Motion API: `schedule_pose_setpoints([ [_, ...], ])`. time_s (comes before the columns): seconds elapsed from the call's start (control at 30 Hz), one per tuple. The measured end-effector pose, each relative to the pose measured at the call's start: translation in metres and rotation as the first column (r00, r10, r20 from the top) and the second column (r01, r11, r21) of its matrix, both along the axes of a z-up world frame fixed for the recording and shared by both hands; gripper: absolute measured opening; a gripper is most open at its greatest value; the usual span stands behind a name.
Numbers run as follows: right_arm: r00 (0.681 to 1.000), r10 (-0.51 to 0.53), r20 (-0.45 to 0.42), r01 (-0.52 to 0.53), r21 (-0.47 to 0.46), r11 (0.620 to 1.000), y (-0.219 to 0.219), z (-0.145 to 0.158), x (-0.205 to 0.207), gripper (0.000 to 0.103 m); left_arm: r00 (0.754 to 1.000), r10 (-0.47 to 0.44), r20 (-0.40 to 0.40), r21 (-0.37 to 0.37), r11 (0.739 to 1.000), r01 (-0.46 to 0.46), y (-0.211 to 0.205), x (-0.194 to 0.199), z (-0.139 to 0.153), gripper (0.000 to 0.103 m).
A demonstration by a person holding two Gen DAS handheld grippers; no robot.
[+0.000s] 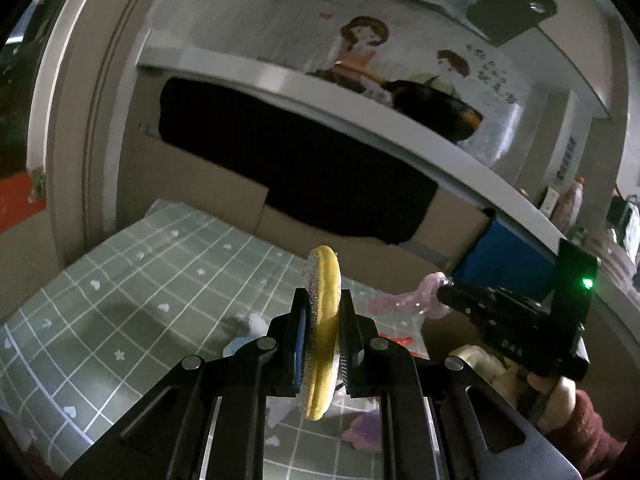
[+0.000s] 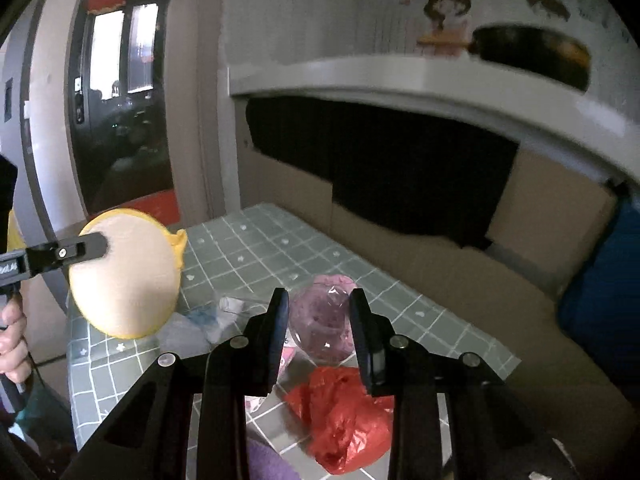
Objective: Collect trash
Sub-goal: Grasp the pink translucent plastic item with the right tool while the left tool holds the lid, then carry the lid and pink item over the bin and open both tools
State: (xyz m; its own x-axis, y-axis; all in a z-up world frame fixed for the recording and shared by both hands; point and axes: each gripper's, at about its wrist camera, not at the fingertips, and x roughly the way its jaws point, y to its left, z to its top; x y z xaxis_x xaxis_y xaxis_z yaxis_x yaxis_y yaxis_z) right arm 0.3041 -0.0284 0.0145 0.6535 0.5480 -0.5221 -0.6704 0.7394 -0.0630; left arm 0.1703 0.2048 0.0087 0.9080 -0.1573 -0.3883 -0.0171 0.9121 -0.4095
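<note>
Tongs in the left hand, the left gripper (image 1: 322, 340), are pinching a round yellow sponge pad (image 1: 322, 332) edge-on above the green checked table (image 1: 120, 304). The right gripper (image 2: 320, 332) is closing half-wide around a crumpled pink plastic bag (image 2: 324, 320), lifted clear of the red bag (image 2: 344, 416) lying on the table.

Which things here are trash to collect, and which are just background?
Job:
yellow round pad, in left gripper
pink plastic wrapper, in right gripper
red plastic bag
white scraps

Background:
cardboard sheets
blue bag
checked tablecloth
</note>
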Motion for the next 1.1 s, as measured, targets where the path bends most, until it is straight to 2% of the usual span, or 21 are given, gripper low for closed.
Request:
schedule_pose_setpoints([
  [0.33, 0.99, -0.093, 0.106, 0.092, 0.019, 0.996, -0.051, 0.019, -0.055, 0.028, 0.994, -0.097, 0.049, 0.009, 0.995, 0.096, -0.057, 0.002, 0.02, 0.014],
  [0.5, 0.974, -0.178, 0.138, 0.174, 0.044, 0.984, -0.095, 0.024, -0.073, 0.028, 0.982, -0.167, 0.087, 0.034, 0.986, 0.165, -0.101, 0.009, 0.028, 0.014],
  [0.63, 0.955, -0.26, 0.145, 0.254, 0.057, 0.966, -0.133, 0.025, -0.079, 0.028, 0.968, -0.237, 0.082, 0.05, 0.971, 0.234, -0.145, 0.021, 0.027, 0.014],
  [0.77, 0.93, -0.34, 0.143, 0.334, 0.065, 0.94, -0.174, 0.024, -0.084, 0.028, 0.945, -0.321, 0.064, 0.063, 0.946, 0.317, -0.191, 0.035, 0.021, 0.014],
  [0.87, 0.91, -0.395, 0.13, 0.388, 0.072, 0.919, -0.203, 0.019, -0.087, 0.028, 0.918, -0.393, 0.057, 0.07, 0.918, 0.389, -0.227, 0.048, 0.013, 0.014],
  [1.1, 0.856, -0.506, 0.105, 0.503, 0.052, 0.863, -0.253, 0.0, -0.087, 0.028, 0.857, -0.516, -0.004, 0.006, 0.857, 0.516, -0.283, 0.086, -0.015, 0.014],
])
